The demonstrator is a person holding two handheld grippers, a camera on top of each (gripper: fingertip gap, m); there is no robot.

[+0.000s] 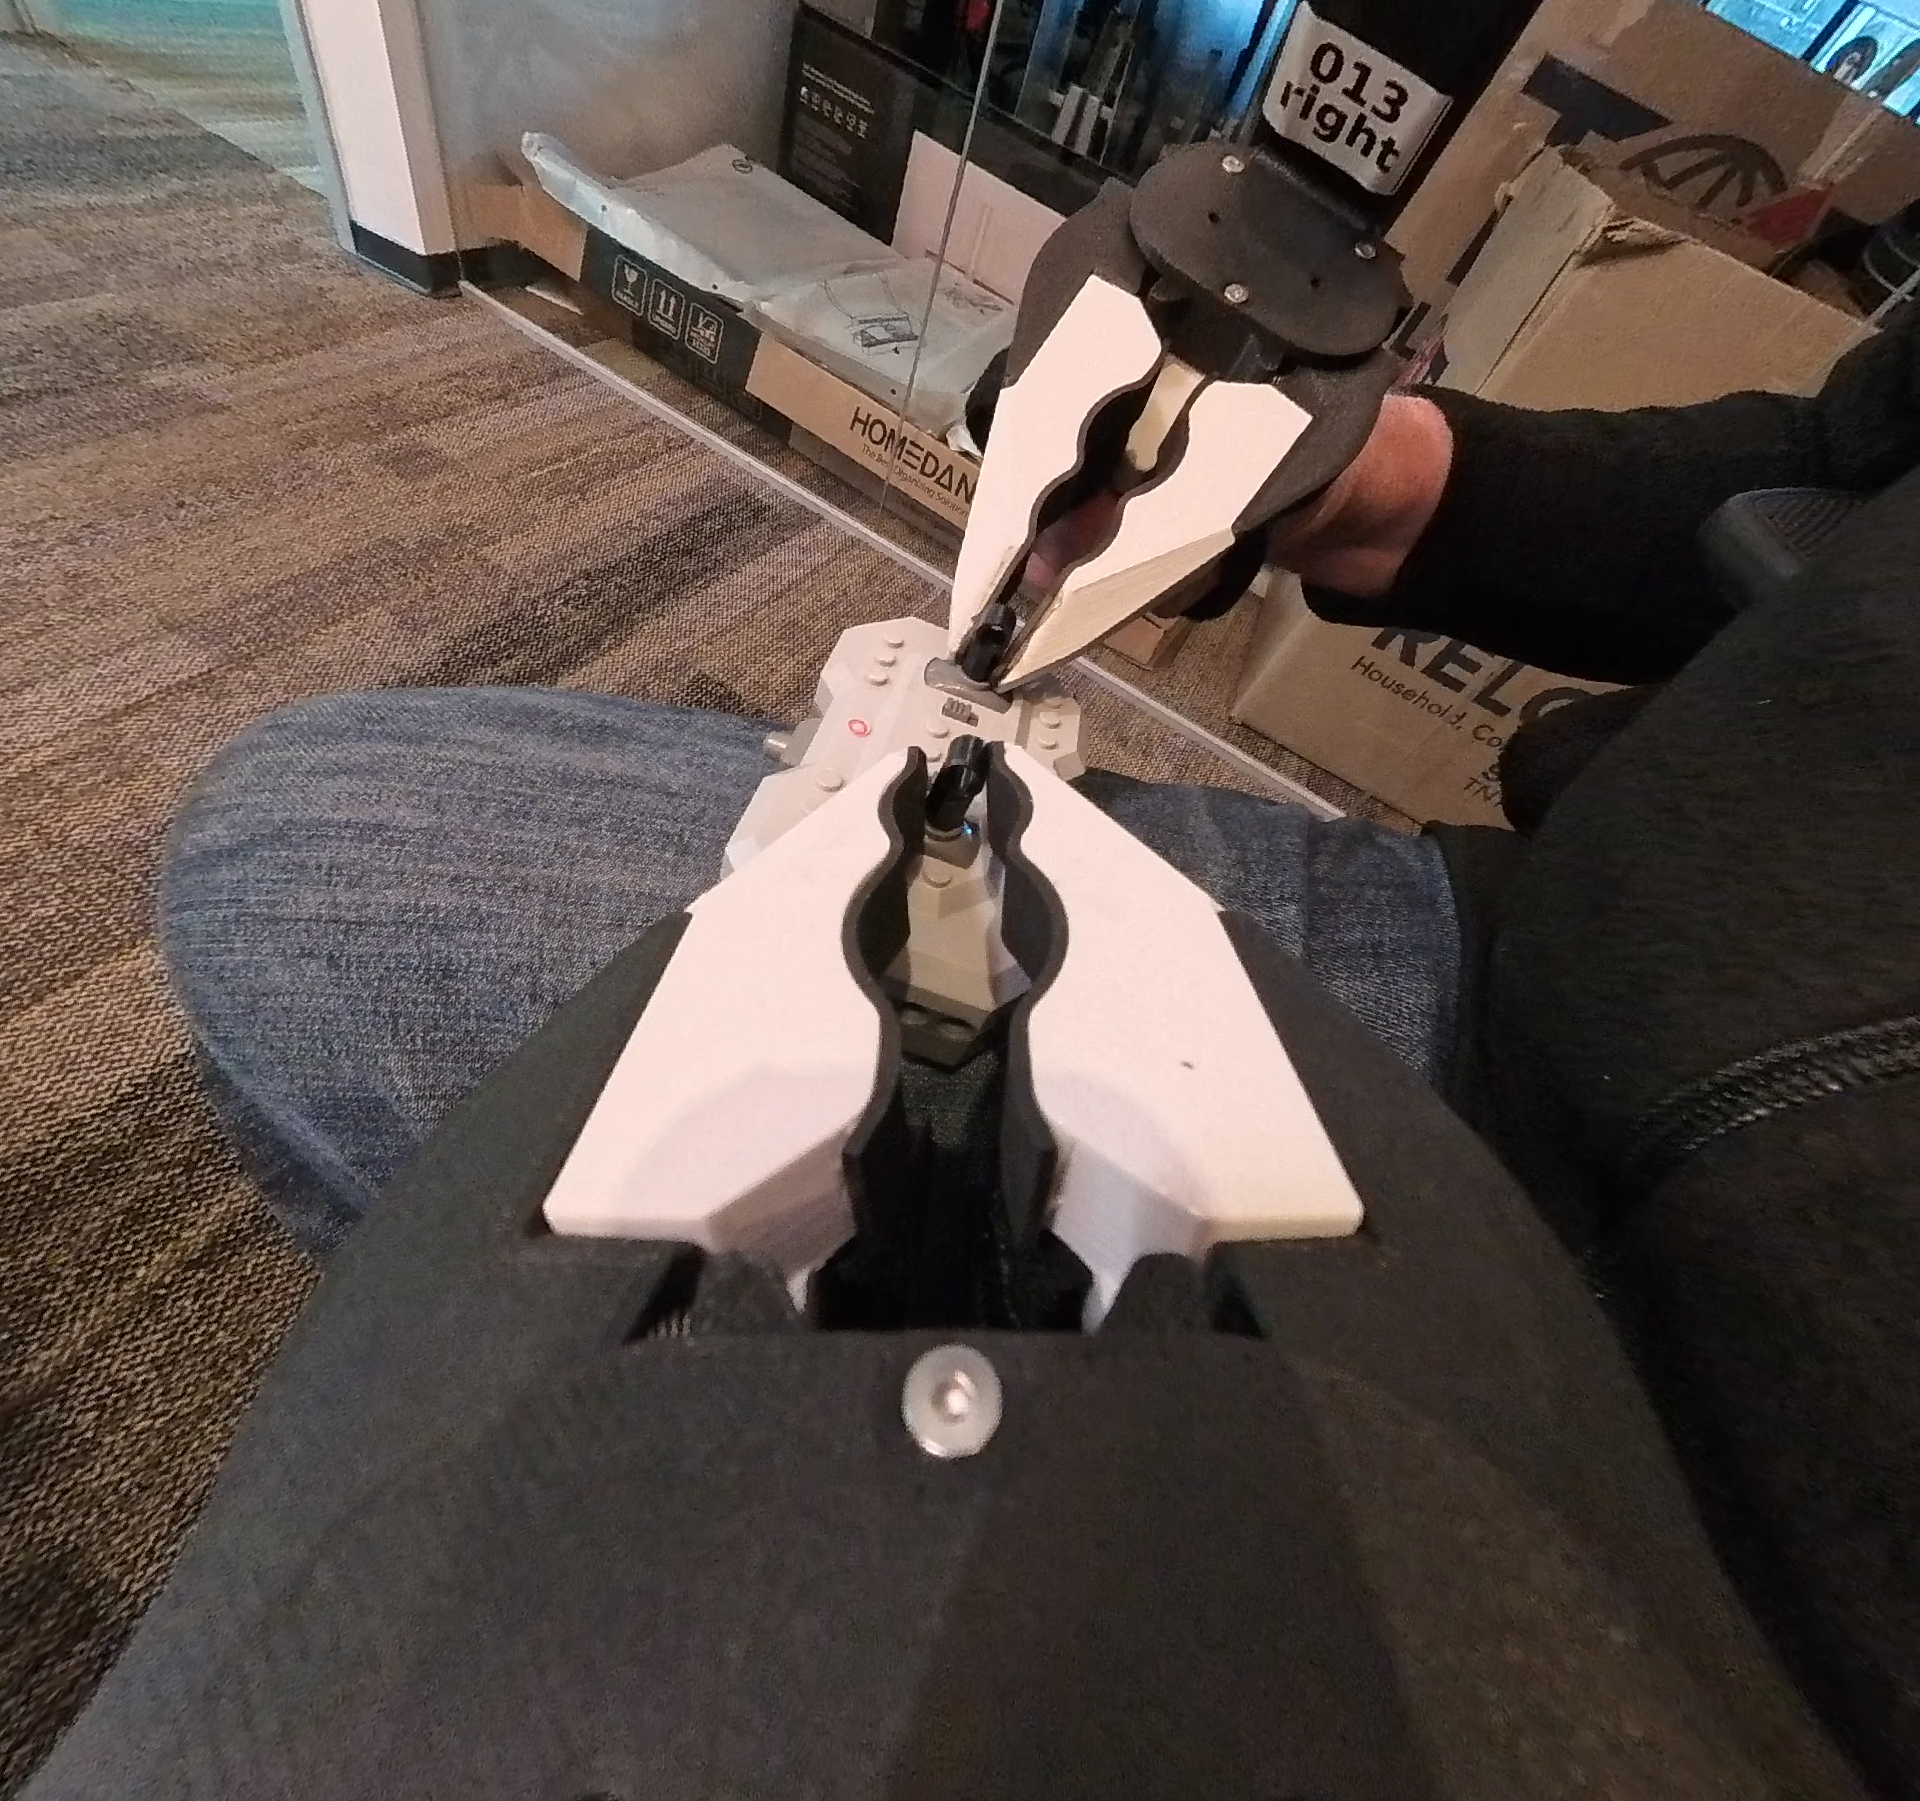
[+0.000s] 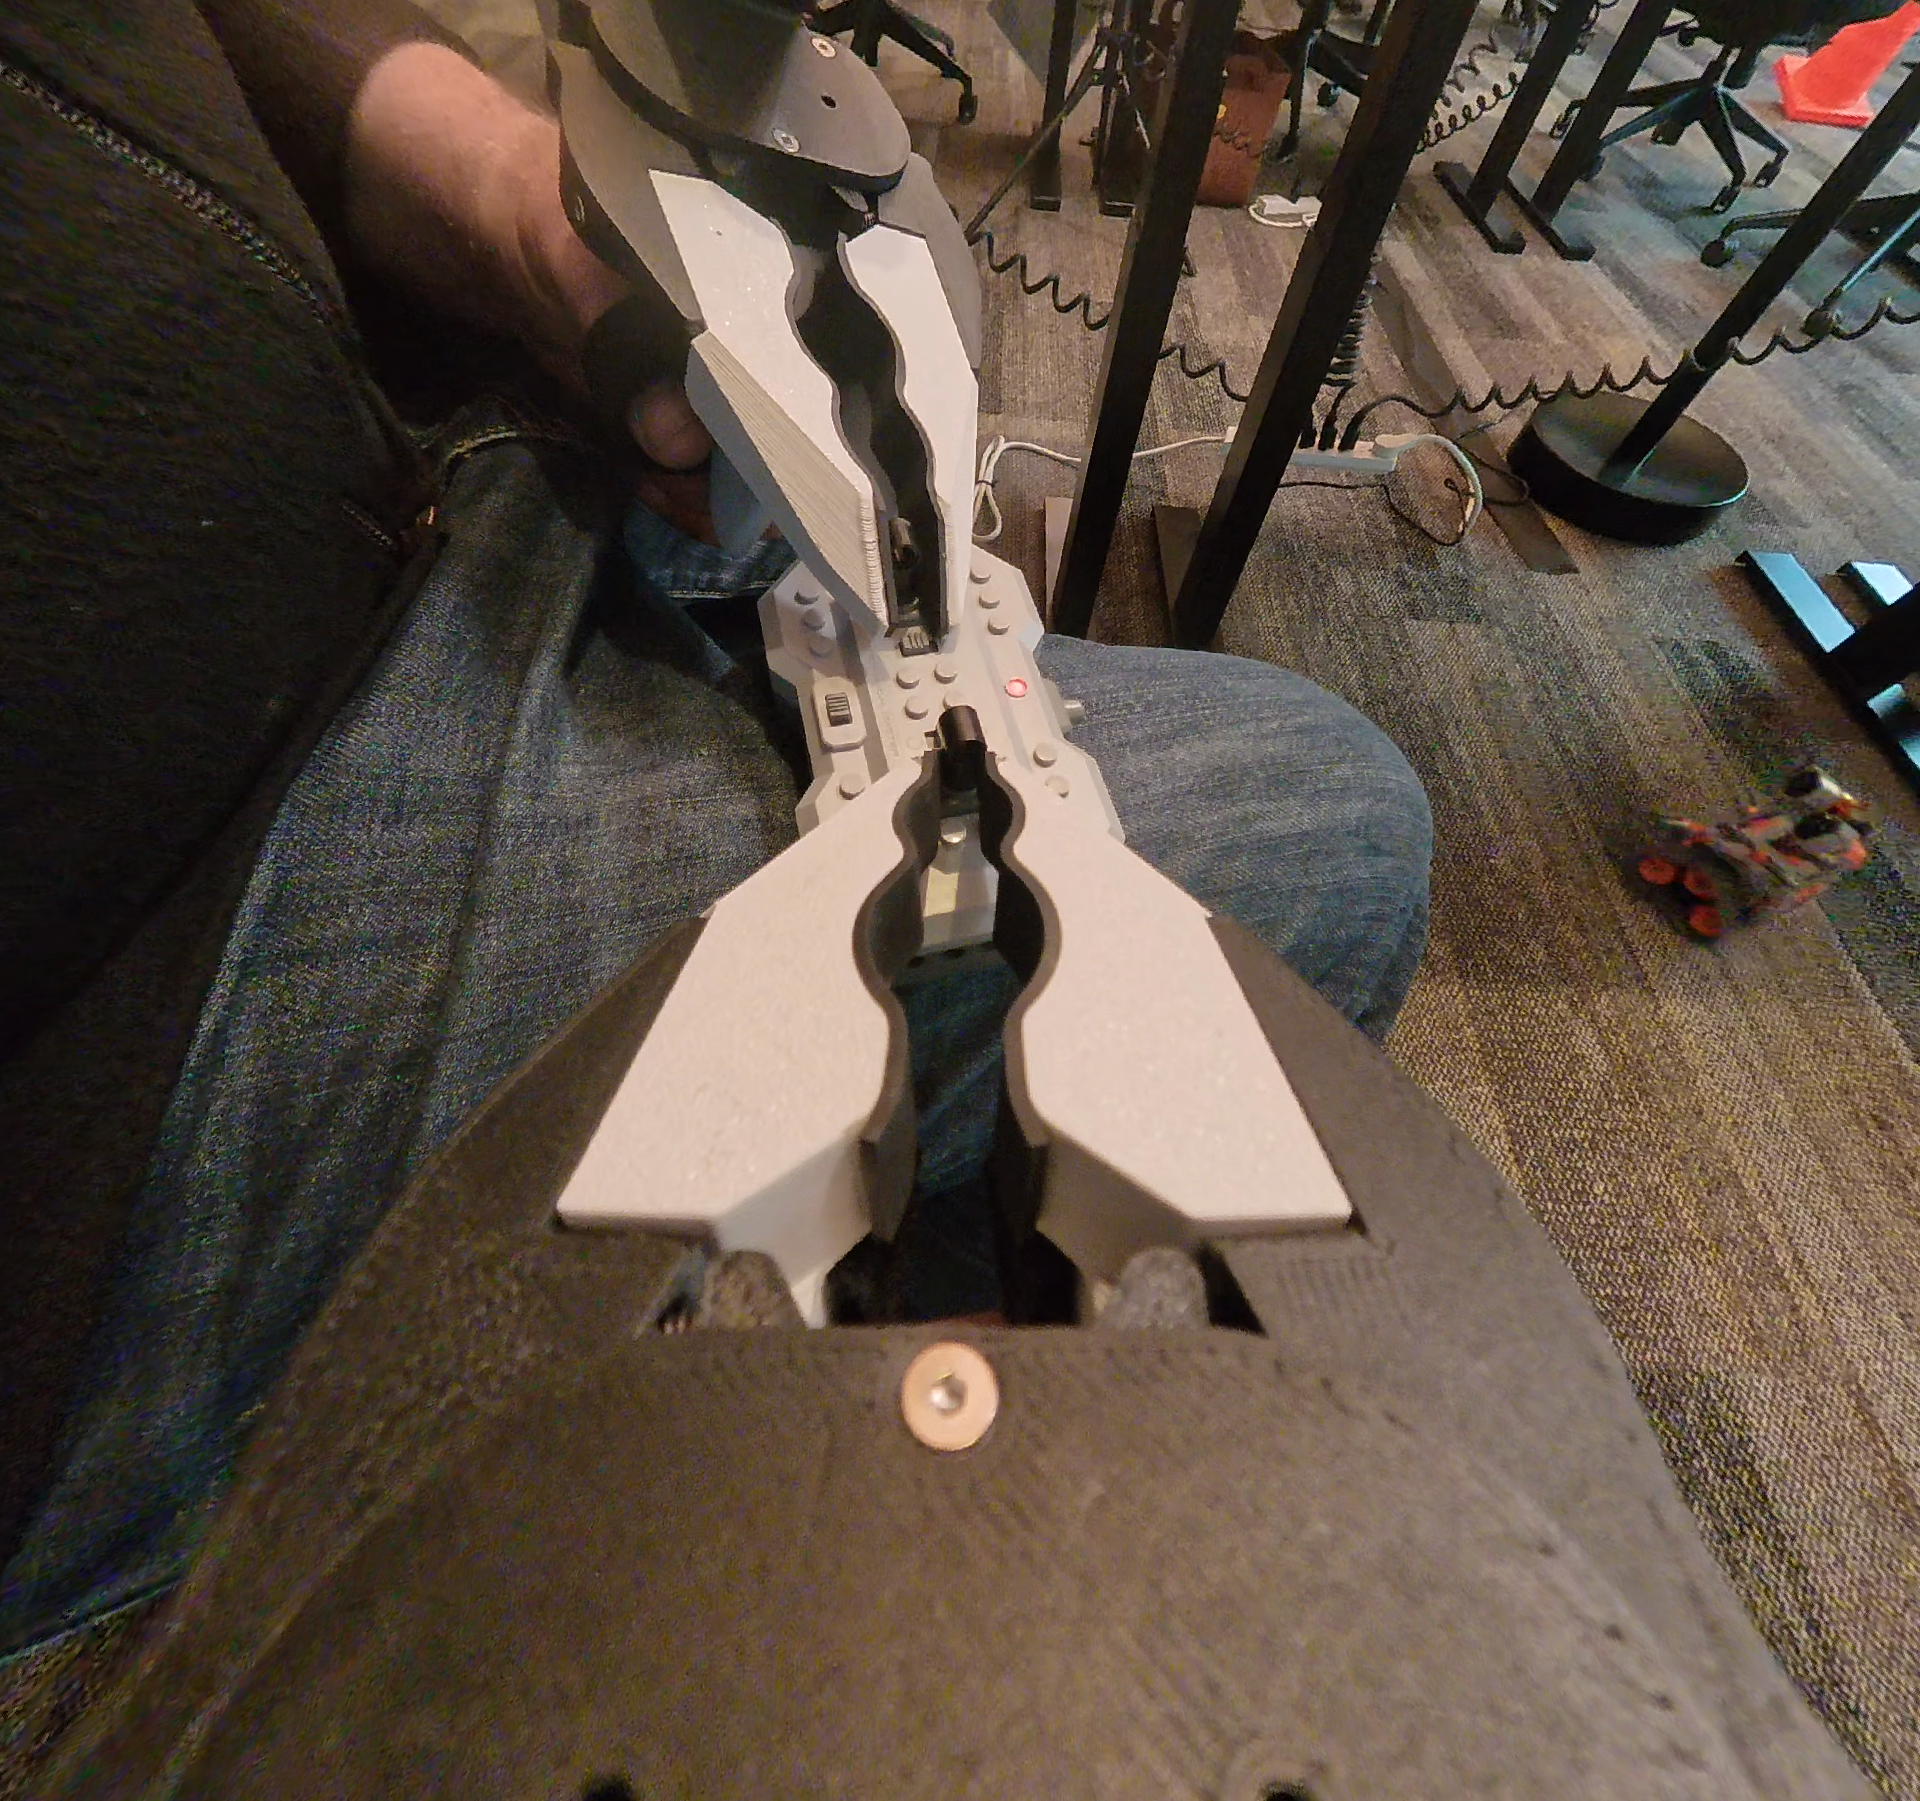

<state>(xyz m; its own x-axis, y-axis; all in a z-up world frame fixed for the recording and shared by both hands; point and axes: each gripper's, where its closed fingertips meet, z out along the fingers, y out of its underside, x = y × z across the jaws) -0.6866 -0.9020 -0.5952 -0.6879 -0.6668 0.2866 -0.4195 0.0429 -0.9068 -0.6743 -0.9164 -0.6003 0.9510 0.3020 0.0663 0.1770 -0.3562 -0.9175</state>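
Tools (image 1: 951, 764) (image 2: 961, 764) pinching grey controller's (image 2: 904, 702) levers.

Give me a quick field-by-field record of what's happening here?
Setting: person seated, blue jeans, carpeted office floor
Object on lap: grey brick-built remote control with a lit red light
Left gripper: shut on black control lever at its end of the remote control
Right gripper: shut on other black lever
Nearby: small orange-wheeled toy vehicle on the floor; cardboard boxes by the wall
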